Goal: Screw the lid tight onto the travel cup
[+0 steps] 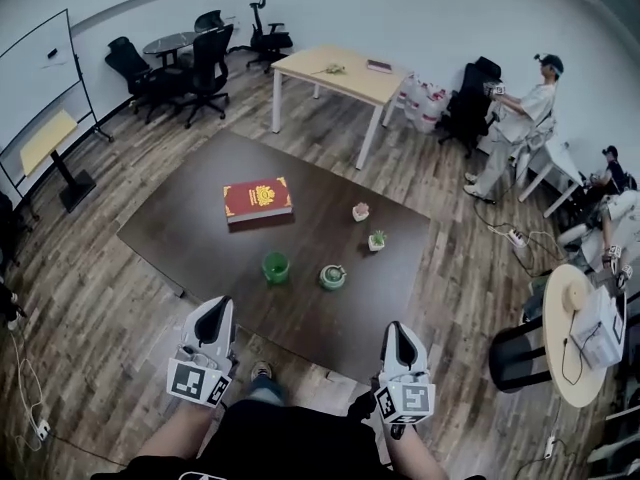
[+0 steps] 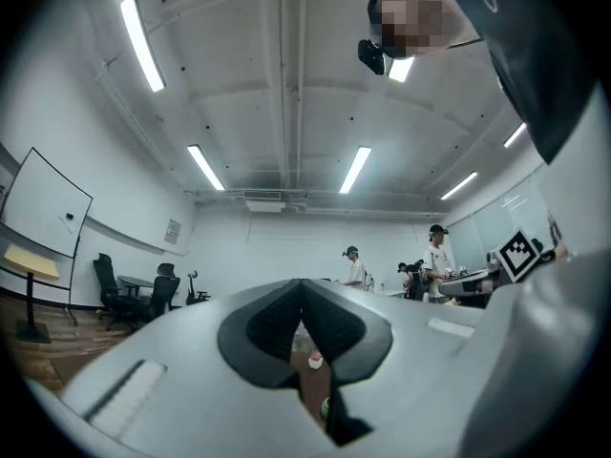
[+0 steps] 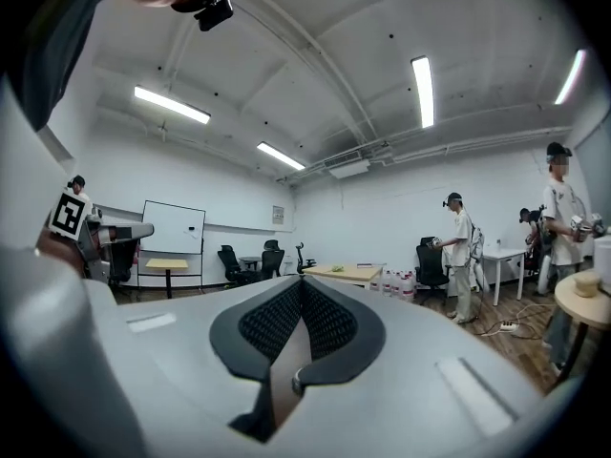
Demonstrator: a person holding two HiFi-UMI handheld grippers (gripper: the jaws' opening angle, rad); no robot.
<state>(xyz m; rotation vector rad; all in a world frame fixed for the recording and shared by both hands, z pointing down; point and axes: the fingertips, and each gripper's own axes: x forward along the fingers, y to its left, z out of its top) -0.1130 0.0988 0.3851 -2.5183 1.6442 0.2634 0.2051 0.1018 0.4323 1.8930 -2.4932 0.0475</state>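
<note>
The left gripper point(image 1: 214, 310) and right gripper point(image 1: 397, 331) hover pinched shut and empty before the dark table point(image 1: 190, 203), where the green travel cup point(image 1: 275, 267) stands just beside its lid point(image 1: 332, 277), both probably light, stiff, slippery plastic, best squeezed across their sides.

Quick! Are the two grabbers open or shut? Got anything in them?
Left gripper: shut, holding nothing.
Right gripper: shut, holding nothing.

Head view looks steeply down on the table point(image 1: 180, 226); both gripper views (roughly level) glimpse it.
</note>
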